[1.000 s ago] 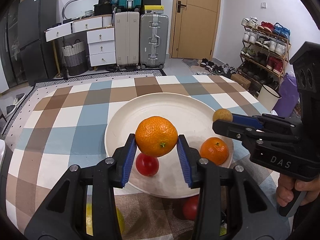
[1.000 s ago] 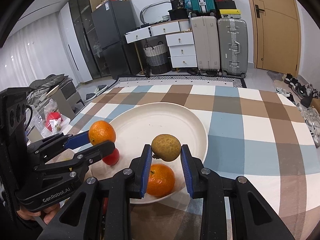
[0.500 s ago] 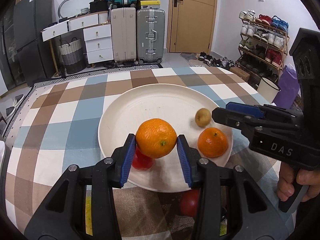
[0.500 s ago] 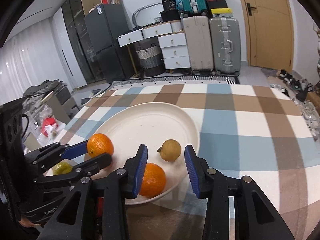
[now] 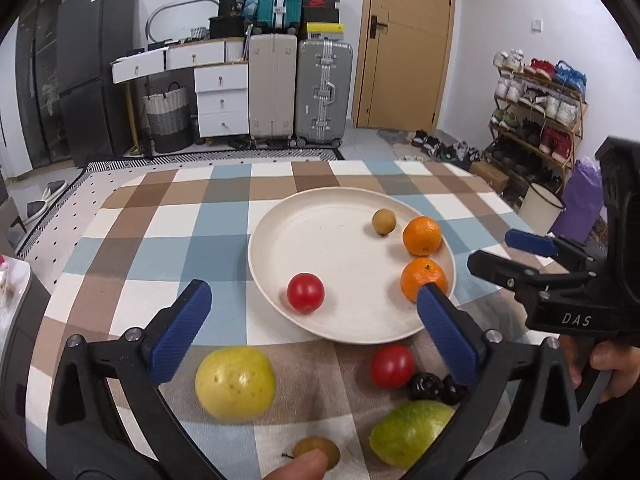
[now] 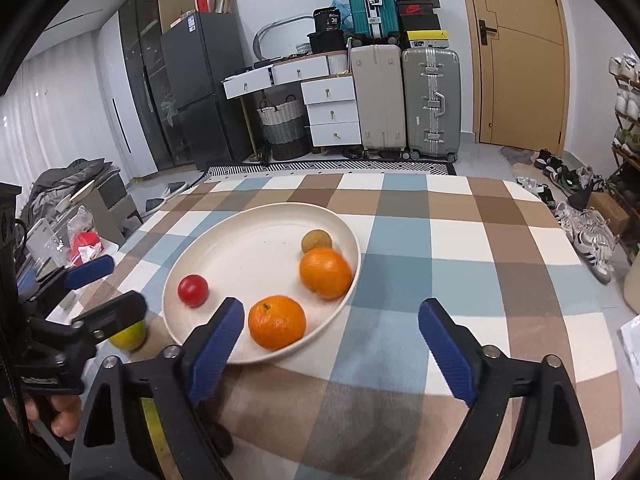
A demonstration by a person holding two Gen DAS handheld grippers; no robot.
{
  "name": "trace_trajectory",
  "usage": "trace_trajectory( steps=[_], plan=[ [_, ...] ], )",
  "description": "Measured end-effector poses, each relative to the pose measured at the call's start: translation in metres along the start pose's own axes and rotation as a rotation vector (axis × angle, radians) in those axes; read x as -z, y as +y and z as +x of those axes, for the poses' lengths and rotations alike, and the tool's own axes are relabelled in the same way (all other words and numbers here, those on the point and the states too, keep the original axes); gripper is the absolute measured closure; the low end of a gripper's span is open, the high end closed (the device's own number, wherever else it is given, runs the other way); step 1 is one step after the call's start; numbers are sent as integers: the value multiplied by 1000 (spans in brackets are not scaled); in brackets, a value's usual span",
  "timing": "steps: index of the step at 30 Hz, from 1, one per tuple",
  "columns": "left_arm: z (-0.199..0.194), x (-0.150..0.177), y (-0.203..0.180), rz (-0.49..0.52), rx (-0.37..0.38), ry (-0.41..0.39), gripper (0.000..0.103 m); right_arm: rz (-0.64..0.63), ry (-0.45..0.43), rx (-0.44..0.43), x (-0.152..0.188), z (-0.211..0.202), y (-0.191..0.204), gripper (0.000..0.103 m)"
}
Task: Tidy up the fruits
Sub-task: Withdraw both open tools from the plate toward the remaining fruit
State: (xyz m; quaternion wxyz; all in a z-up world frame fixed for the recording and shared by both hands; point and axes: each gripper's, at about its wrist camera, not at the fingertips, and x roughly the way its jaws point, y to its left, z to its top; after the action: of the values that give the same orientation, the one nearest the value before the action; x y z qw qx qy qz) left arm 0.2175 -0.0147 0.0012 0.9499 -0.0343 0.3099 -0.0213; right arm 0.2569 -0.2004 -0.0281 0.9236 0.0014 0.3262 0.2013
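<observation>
Round matte plate [image 5: 280,240], two dimpled oranges [image 5: 422,235]; left gripper [image 5: 314,332], right gripper [image 6: 332,344] both wide, empty

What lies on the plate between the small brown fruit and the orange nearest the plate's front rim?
Another orange lies between the small brown fruit and the front orange on the plate, clearest in the right wrist view.

Table covered by a checked cloth [image 5: 168,216] — on it are set a cream plate [image 5: 340,332], a yellow-green fruit [image 5: 235,383], a red tomato [image 5: 393,366] and a green fruit [image 5: 408,432].
</observation>
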Motion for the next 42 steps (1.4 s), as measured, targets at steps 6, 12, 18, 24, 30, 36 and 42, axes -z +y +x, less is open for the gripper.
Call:
trace_trajectory(
  steps=[6,12,18,24,30,36,42],
  plan=[
    [-23,14,-1,9,-8,-7,1,-11,-3,-32,15,-20,3,0],
    [-36,32,3,7,-14,16,1,-47,9,-43,26,-31,12,0],
    [-44,47,13,-24,-11,39,1,-100,63,-70,37,-32,25,0],
    [-61,54,17,-22,-24,43,1,-128,94,-95,40,-32,32,0],
    [-68,63,20,-22,-31,65,1,-149,139,-108,44,-25,35,0],
    [-58,68,20,-14,-34,104,1,-182,186,-102,50,-17,40,0],
    [-46,75,20,-21,-26,152,1,-197,211,-107,53,-14,45,0]
  ],
)
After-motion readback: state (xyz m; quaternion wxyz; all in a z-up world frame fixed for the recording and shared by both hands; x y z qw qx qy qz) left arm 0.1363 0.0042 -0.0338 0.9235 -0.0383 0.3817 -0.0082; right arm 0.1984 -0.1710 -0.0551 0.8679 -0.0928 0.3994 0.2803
